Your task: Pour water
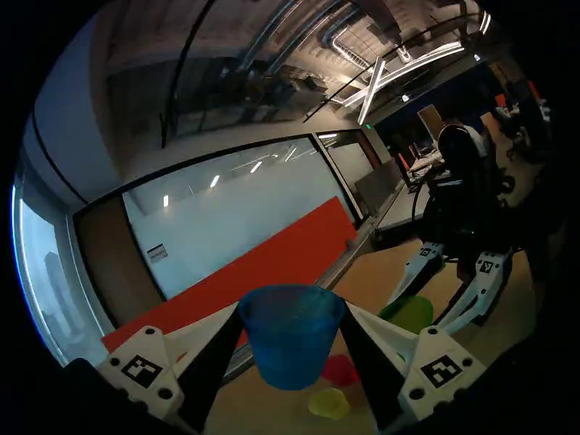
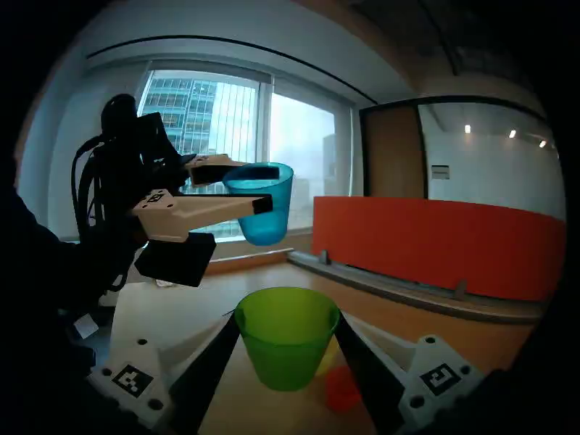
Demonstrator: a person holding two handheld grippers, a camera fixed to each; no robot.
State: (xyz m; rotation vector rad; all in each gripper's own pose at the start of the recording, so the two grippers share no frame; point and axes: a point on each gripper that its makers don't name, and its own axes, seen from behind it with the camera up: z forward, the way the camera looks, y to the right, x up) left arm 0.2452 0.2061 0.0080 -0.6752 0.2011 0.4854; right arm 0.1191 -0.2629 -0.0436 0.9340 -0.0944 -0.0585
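Wooden tabletop (image 2: 464, 330) underlies the set-up. My left gripper (image 1: 291, 319) clamps the blue cup (image 1: 291, 351), near upright, higher than and apart from the green cup (image 2: 288, 348) clamped by my right gripper (image 2: 288, 322). Judged step: alignment before pouring; next, blue rim over green mouth, then tilt. Small red item (image 2: 341, 388) lies on the tabletop.

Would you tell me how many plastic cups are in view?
4: blue cup in the left gripper, green cup in the right gripper, red cup and yellow cup on the table beneath. Others may be hidden.
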